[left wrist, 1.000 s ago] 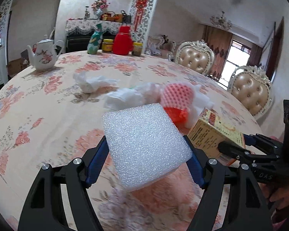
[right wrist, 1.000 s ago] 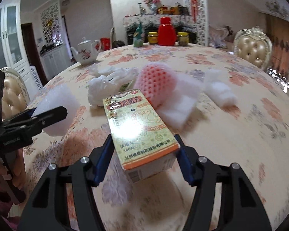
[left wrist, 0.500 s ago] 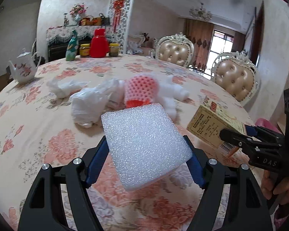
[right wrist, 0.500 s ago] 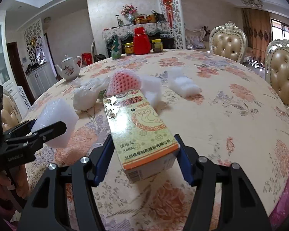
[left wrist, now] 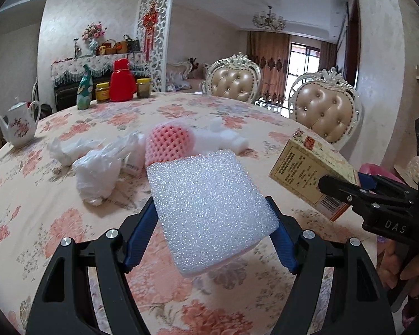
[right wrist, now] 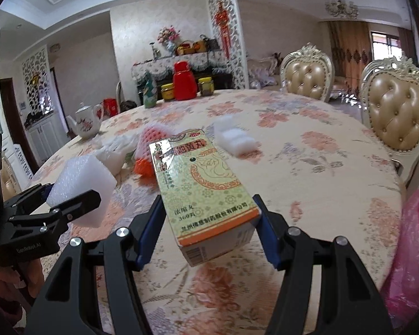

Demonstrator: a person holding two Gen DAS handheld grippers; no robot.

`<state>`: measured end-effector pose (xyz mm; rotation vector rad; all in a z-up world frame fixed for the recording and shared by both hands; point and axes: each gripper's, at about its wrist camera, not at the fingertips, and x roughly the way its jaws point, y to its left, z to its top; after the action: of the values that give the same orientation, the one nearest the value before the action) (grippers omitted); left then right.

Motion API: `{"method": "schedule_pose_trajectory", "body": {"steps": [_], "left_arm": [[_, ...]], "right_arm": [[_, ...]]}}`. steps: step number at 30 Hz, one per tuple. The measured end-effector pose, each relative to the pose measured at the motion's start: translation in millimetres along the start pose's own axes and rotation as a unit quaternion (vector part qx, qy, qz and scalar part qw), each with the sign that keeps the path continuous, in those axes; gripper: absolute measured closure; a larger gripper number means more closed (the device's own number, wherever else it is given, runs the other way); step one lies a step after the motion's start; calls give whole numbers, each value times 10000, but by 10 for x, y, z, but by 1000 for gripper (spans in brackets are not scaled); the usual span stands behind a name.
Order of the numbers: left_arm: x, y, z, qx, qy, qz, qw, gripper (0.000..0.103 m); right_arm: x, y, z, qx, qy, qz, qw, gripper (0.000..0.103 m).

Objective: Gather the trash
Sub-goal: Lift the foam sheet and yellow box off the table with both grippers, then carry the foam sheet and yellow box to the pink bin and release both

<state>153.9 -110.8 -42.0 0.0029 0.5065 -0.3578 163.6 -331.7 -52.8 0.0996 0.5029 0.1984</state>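
Observation:
My left gripper (left wrist: 211, 217) is shut on a white foam block (left wrist: 206, 206) and holds it above the floral table (left wrist: 42, 223). My right gripper (right wrist: 208, 217) is shut on a yellow medicine box (right wrist: 201, 184), also held above the table. Each shows in the other's view: the box (left wrist: 307, 173) at right, the foam block (right wrist: 79, 184) at left. On the table lie a pink foam net (left wrist: 167, 145), crumpled white plastic bags (left wrist: 97, 170) and white foam pieces (right wrist: 234, 136).
A pink plastic bag (right wrist: 410, 251) hangs off the table's right edge. A teapot (left wrist: 19, 127), a red flask (left wrist: 122, 81), jars and a bottle stand at the far side. Two padded chairs (left wrist: 325, 111) stand at the far right.
Both grippers, with their loads, have pulled back and swung right, towards the table's right edge. The trash pile now lies further off and the pink bag has come into the right view.

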Motion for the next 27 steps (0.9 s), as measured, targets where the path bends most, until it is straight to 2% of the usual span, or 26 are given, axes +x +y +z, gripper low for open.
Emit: {"method": "schedule_pose_trajectory", "body": {"steps": [9, 18, 24, 27], "left_arm": [[140, -379, 99, 315, -146, -392, 9986, 32], [311, -875, 200, 673, -196, -928, 9932, 32], [437, -1309, 291, 996, -305, -1374, 9850, 32], [489, -1585, 337, 1166, -369, -1674, 9783, 32]], "right_arm": [[-300, -374, -57, 257, -277, -464, 9982, 42], [-653, -871, -155, 626, -513, -1043, 9912, 42], [-967, -1247, -256, 912, -725, -1595, 9803, 42], [-1157, -1451, -325, 1081, -830, -1916, 9720, 42]]}}
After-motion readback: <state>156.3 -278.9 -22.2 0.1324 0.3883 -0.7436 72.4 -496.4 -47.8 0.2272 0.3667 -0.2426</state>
